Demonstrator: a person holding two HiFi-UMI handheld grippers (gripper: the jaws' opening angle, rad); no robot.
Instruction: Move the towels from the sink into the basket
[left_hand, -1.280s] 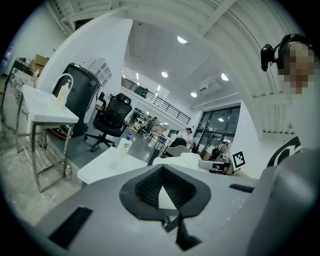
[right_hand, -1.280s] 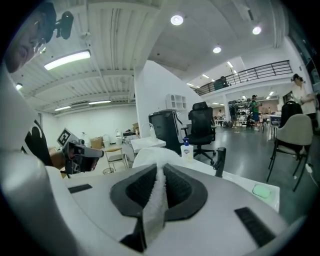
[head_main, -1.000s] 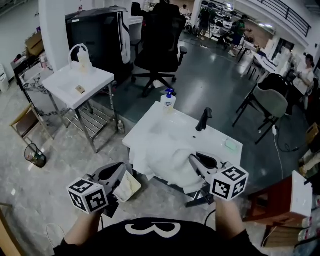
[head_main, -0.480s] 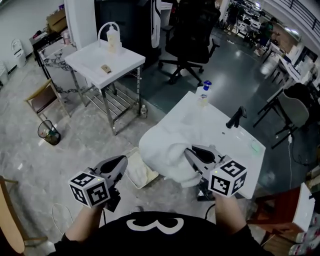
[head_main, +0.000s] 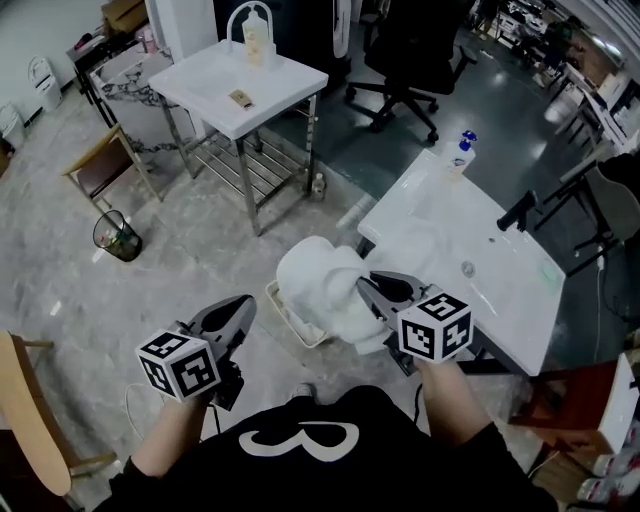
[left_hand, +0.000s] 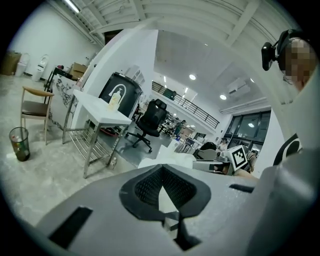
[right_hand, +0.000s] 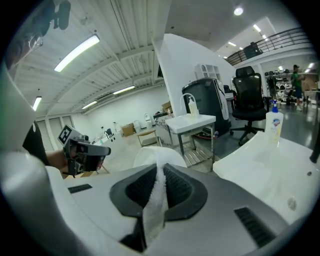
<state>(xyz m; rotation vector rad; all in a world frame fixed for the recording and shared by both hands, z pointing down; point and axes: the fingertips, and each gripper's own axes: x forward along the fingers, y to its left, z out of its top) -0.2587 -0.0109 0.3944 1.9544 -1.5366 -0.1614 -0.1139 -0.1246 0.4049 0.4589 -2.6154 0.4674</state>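
My right gripper (head_main: 364, 285) is shut on a bulky white towel (head_main: 320, 285), which hangs in the air left of the white sink (head_main: 500, 290). The towel hangs over a pale basket (head_main: 283, 312) on the floor and hides most of it. In the right gripper view a strip of towel (right_hand: 156, 200) runs between the pads. My left gripper (head_main: 243, 304) is lower left of the basket, with its jaws together and nothing in them. In the left gripper view the towel (left_hand: 165, 161) shows just beyond the closed tips (left_hand: 161, 172).
A soap bottle (head_main: 460, 150) and a black faucet (head_main: 518, 212) stand on the sink. A second white sink stand (head_main: 240, 85) is at the back left, with a wooden chair (head_main: 105, 165) and a wire bin (head_main: 118, 237) beside it. An office chair (head_main: 410, 50) stands behind.
The right gripper has carried the towel left, off the sink's edge, to above the basket. The left gripper moved along to the left.
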